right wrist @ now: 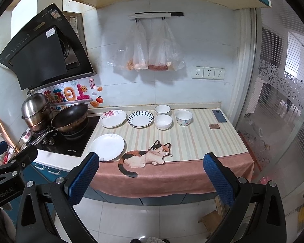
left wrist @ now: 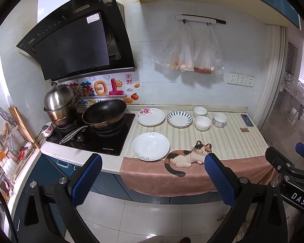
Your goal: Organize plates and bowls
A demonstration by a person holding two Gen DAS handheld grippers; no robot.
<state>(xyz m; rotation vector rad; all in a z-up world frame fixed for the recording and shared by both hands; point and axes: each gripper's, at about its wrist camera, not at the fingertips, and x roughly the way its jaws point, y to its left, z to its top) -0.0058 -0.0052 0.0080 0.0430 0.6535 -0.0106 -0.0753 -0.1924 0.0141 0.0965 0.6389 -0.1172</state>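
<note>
On the striped counter mat (left wrist: 229, 141) lie a plain white plate (left wrist: 150, 146) near the front, a flowered plate (left wrist: 150, 116) and a blue-striped plate (left wrist: 179, 118) behind it. Two white bowls (left wrist: 202, 122) (left wrist: 200, 111) and a patterned bowl (left wrist: 219, 119) stand to their right. The same dishes show in the right wrist view: white plate (right wrist: 107, 147), flowered plate (right wrist: 113, 118), striped plate (right wrist: 140, 118), bowls (right wrist: 163, 121) (right wrist: 162, 109) (right wrist: 183, 117). My left gripper (left wrist: 153, 179) and right gripper (right wrist: 152, 180) are open and empty, held back from the counter's front edge.
A stove (left wrist: 95, 135) with a black wok (left wrist: 104, 112) and a steel pot (left wrist: 60, 103) stands left of the mat. A phone (left wrist: 246, 120) and a small brown card (left wrist: 243, 129) lie at the far right. Bags (left wrist: 192, 54) hang on the wall.
</note>
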